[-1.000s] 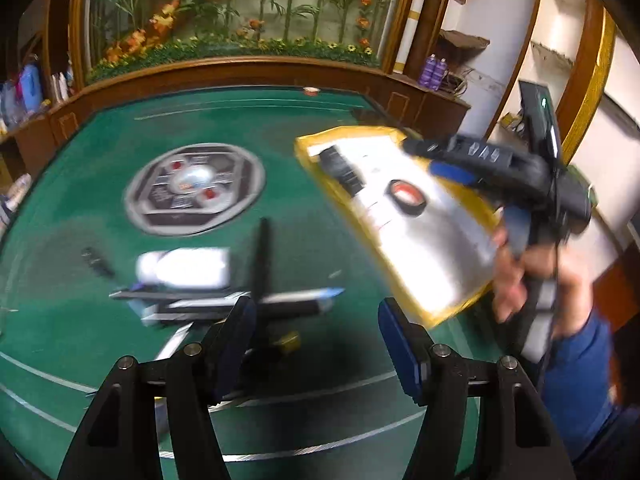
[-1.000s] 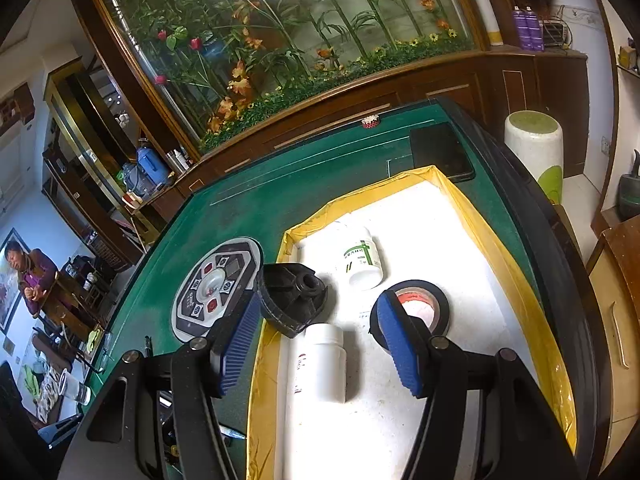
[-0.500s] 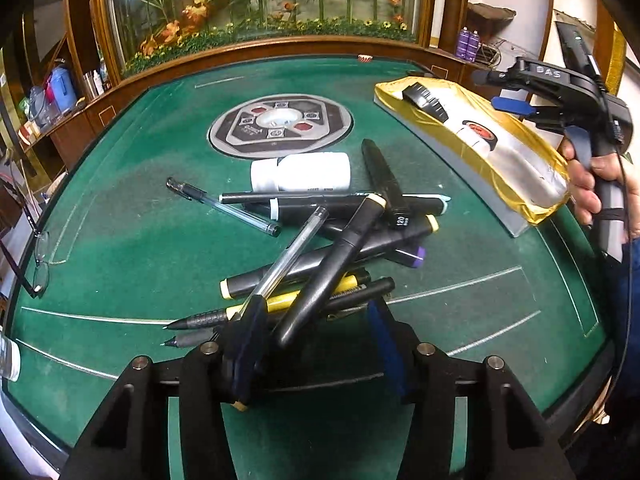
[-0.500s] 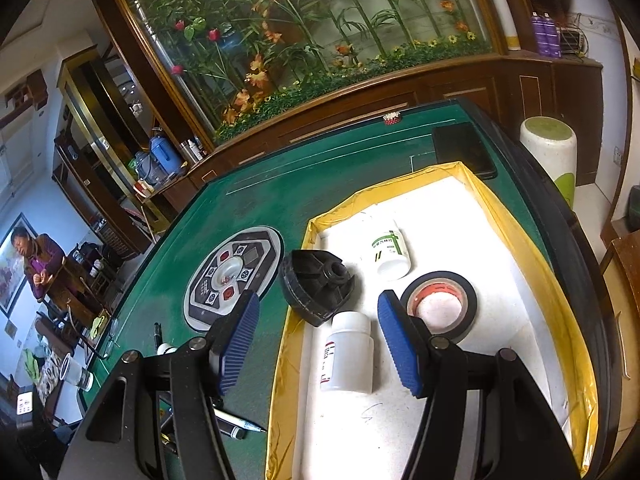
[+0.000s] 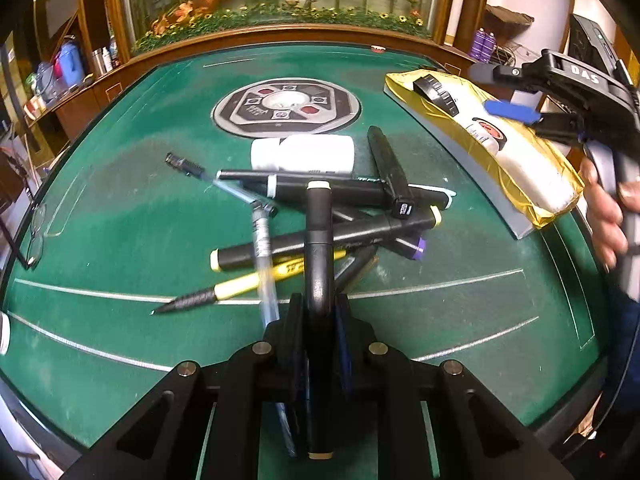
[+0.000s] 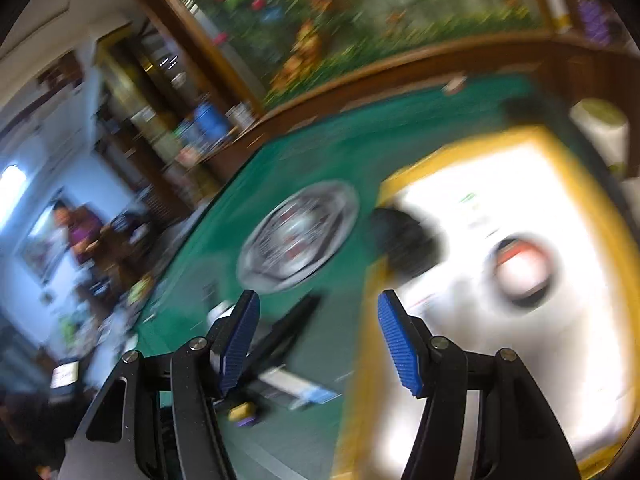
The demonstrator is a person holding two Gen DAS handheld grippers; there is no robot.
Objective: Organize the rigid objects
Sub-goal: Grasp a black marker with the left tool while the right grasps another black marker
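Note:
A pile of black markers and pens (image 5: 360, 232) lies on the green table, with a white bottle (image 5: 304, 154) on its side behind it. My left gripper (image 5: 318, 308) points down at the pile's near edge; its jaws are closing and the pads press on one black marker (image 5: 319, 220) that sticks out forward. A clear pen (image 5: 262, 248) lies beside the left finger. My right gripper (image 6: 318, 320) stands open with nothing in it, near the yellow-rimmed tray (image 6: 592, 184); the left wrist view shows the right gripper (image 5: 496, 92) hovering over that tray (image 5: 556, 208).
The tray holds a tape roll (image 6: 524, 268), a black round lid (image 6: 404, 240) and white bottles, blurred. A round emblem (image 5: 286, 108) marks the table's middle. Spectacles (image 5: 32, 236) lie at the left edge. A wooden rail with plants runs behind.
My left gripper's jaws have come together on the black marker, which now lines up between them. The right wrist view has swung left and blurred; its jaws keep the same width.

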